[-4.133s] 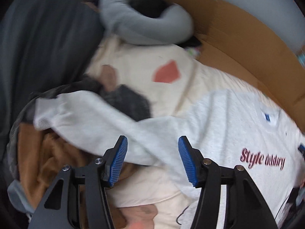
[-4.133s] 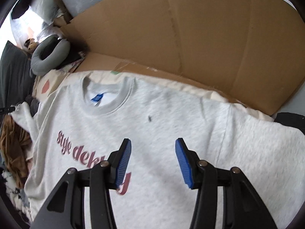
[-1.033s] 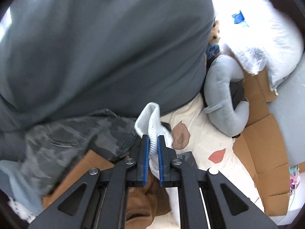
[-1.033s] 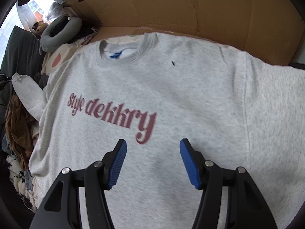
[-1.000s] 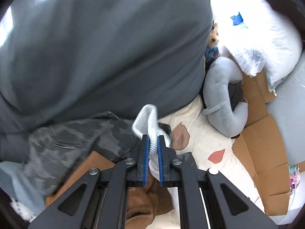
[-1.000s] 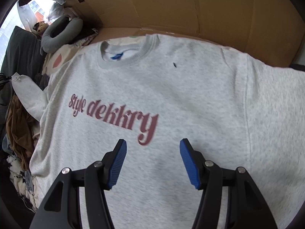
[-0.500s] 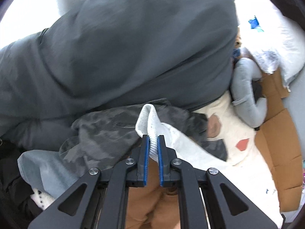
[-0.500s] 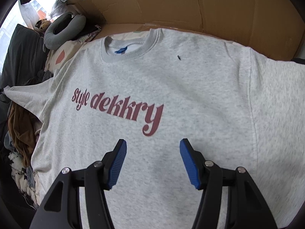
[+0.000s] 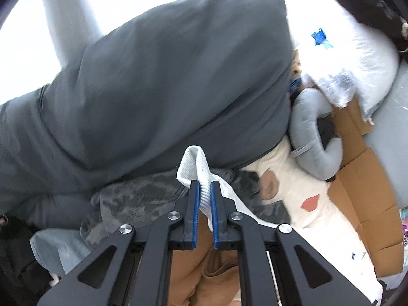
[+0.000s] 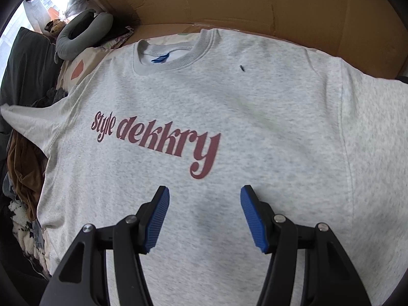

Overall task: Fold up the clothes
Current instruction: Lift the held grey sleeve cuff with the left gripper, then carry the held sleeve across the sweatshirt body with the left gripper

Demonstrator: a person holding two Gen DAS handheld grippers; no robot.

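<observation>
Mostly flat: heather-grey sweatshirt (image 10: pixel 255 97) lies front-up on bed, soft fleecy knit, maroon script print across chest, cardboard (image 10: pixel 255 0) propped behind

Risk, judged: sleeve (image 10: pixel 28 119) stretched sideways over clothes pile (image 10: pixel 20 163); pulling it could drag body askew, wrinkle front, or snag brown garment underneath

Left gripper (image 9: pixel 204 191) pinched tight on ribbed cuff (image 9: pixel 195 163); thin springy rib could slip out

Right gripper (image 10: pixel 204 216) half spread, holding nothing, hovers above hem area; cannot pin body if it shifts
</observation>
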